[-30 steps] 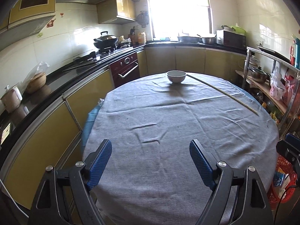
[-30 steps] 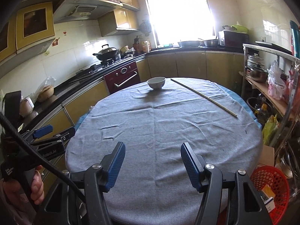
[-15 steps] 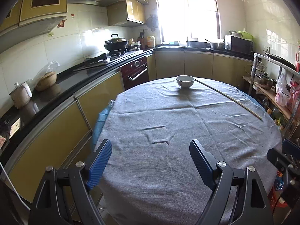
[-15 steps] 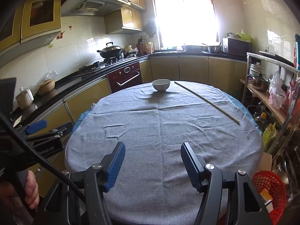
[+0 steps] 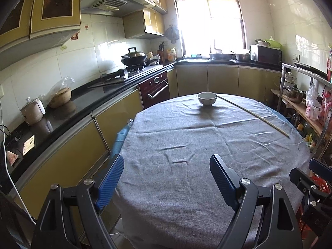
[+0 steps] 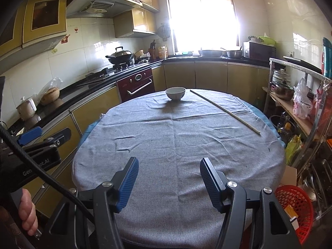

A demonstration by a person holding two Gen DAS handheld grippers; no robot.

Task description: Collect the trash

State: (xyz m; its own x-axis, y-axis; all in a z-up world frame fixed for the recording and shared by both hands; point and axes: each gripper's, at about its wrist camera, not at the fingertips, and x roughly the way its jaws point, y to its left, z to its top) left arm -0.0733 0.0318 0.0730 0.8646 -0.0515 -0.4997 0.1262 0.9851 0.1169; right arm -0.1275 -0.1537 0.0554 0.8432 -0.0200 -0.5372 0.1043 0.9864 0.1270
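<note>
A round table under a grey cloth (image 5: 207, 145) (image 6: 176, 145) fills both views. A white bowl (image 5: 206, 98) (image 6: 175, 93) stands at its far side. A long thin stick (image 5: 253, 116) (image 6: 225, 112) lies along the far right of the cloth. A red basket (image 6: 294, 207) with scraps in it stands on the floor at the table's near right. My left gripper (image 5: 166, 178) is open and empty over the table's near edge. My right gripper (image 6: 169, 178) is open and empty over the near edge too. The left gripper also shows at the left of the right wrist view (image 6: 41, 139).
A black counter (image 5: 83, 103) with yellow cabinets, a wok (image 5: 133, 58) and an oven (image 5: 154, 89) runs along the left and back. A metal shelf rack (image 6: 300, 108) with pots and bags stands at the right. A cardboard box (image 6: 289, 174) lies beside the basket.
Both grippers have drawn back from the table and risen a little, so more of the kitchen and the table's near edge show. Both stay open and empty.
</note>
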